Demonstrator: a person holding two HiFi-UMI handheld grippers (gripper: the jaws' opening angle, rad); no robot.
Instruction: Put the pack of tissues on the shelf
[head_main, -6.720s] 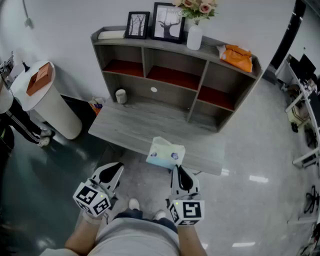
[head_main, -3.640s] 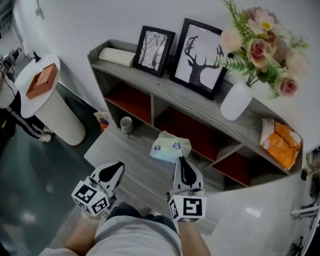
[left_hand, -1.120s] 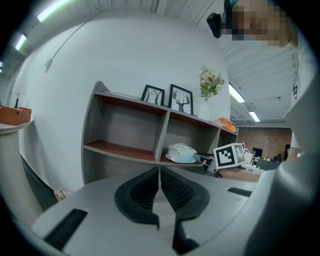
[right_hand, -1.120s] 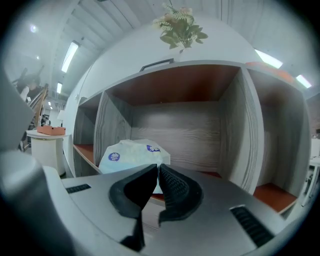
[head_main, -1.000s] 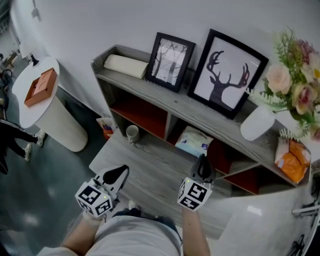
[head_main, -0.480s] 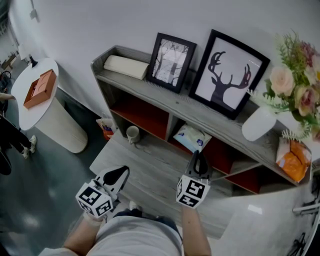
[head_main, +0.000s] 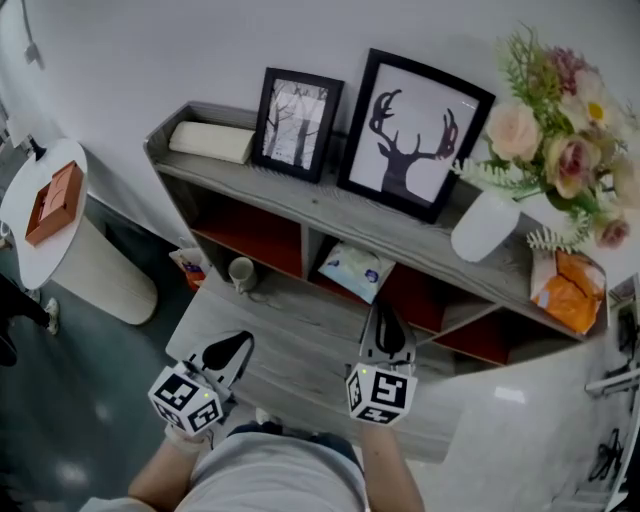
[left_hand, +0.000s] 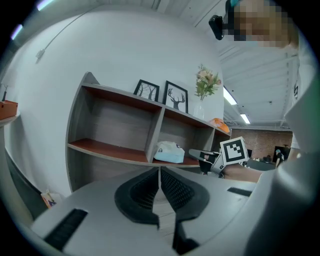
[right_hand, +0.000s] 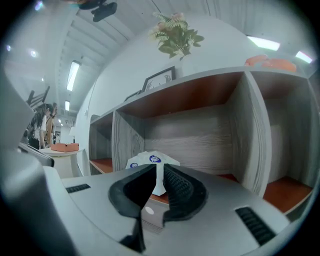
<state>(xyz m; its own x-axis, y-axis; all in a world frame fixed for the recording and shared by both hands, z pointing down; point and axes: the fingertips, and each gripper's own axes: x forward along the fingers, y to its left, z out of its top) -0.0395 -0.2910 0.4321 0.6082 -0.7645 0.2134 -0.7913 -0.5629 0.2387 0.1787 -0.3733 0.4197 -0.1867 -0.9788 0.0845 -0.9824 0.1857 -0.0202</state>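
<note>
The pack of tissues (head_main: 350, 268), white and pale blue, lies in the middle compartment of the grey shelf (head_main: 330, 216) on its red floor. My right gripper (head_main: 380, 318) hovers just in front of that compartment, apart from the pack, with its jaws a narrow gap apart and nothing between them. In the right gripper view the pack (right_hand: 150, 160) shows behind that gripper (right_hand: 159, 172). My left gripper (head_main: 232, 350) hangs lower left over the wooden ledge, shut and empty. From the left gripper view (left_hand: 159, 175) I see the pack (left_hand: 169, 152) and the right gripper (left_hand: 202, 156) beside it.
On top of the shelf stand two framed pictures (head_main: 410, 135), a white vase of flowers (head_main: 482, 226), an orange bag (head_main: 568, 290) and a beige roll (head_main: 210, 141). A cup (head_main: 240, 273) sits on the ledge (head_main: 290, 345). A round white table (head_main: 50, 215) stands at left.
The right gripper has let go of the tissue pack, left it in the middle compartment and drawn back a little. The left gripper has stayed put.
</note>
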